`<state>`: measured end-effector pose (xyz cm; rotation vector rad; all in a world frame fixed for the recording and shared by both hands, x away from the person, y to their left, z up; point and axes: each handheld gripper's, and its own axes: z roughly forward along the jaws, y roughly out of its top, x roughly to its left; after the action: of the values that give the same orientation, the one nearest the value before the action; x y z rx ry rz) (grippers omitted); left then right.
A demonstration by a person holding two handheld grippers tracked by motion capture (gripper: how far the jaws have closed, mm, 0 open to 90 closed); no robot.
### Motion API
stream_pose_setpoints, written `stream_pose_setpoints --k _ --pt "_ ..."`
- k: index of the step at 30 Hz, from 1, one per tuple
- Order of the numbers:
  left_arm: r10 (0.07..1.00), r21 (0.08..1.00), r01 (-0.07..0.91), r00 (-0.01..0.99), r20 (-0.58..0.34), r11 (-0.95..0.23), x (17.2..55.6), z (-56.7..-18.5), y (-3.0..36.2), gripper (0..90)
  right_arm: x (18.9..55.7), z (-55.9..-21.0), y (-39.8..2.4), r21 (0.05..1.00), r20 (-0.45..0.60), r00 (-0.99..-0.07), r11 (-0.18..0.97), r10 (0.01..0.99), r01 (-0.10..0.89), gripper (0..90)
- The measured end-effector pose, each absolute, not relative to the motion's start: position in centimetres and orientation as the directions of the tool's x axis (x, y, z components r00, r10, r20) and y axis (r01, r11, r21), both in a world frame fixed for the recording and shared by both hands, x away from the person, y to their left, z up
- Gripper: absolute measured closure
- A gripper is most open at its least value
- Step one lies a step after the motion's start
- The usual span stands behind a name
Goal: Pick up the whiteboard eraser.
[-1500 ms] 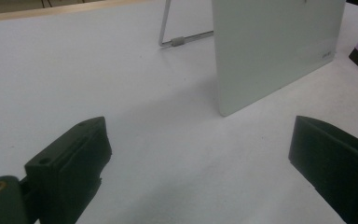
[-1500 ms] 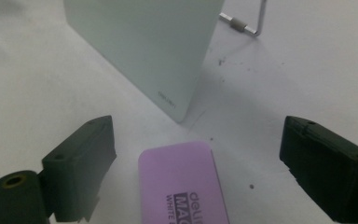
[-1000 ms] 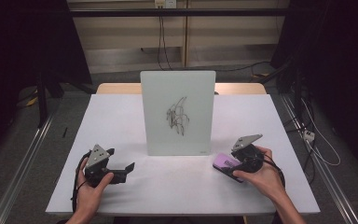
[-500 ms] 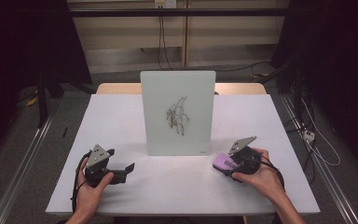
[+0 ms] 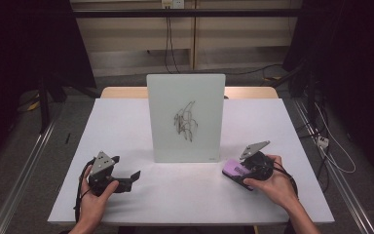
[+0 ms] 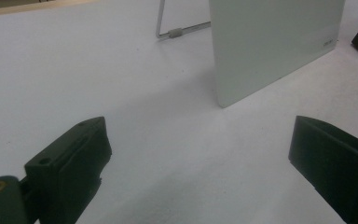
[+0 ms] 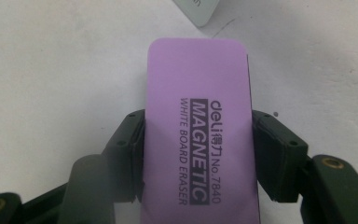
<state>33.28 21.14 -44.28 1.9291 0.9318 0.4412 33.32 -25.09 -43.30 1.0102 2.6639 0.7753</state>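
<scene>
Purple eraser (image 7: 198, 135) clamped by right hand-held gripper (image 7: 198, 154), whiteboard (image 5: 185, 117) near

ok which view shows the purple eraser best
The right gripper view: the eraser lies face-on, label readable, gripped at both long sides by the right gripper. The high view shows it small and partly covered, and the left gripper view catches one corner at the edge.

Bare forearms enter at the tabletop's near edge, no sleeves showing. Each hand carries a black gripper, the left gripper (image 5: 132, 176) and right gripper (image 5: 237, 169), topped by a grey three-cornered plate, trailing a black cable; blocky black fingers (image 7: 279, 156) show small screws and brass-coloured pivot bushings
</scene>
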Motion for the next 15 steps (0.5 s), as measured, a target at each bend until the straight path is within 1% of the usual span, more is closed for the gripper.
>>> stream_pose_setpoints --k 7,15 --pt "0.751 0.849 0.429 0.657 -0.06 -0.308 33.4 -44.5 21.0 4.9 33.4 -42.8 -25.2 0.581 0.027 -0.726 0.58 0.687 0.57 41.8" --pt "0.752 0.849 0.438 0.655 -0.077 -0.295 33.4 -44.6 21.1 4.9 33.6 -41.8 -25.3 0.659 0.028 -0.717 0.526 0.697 0.537 41.9"
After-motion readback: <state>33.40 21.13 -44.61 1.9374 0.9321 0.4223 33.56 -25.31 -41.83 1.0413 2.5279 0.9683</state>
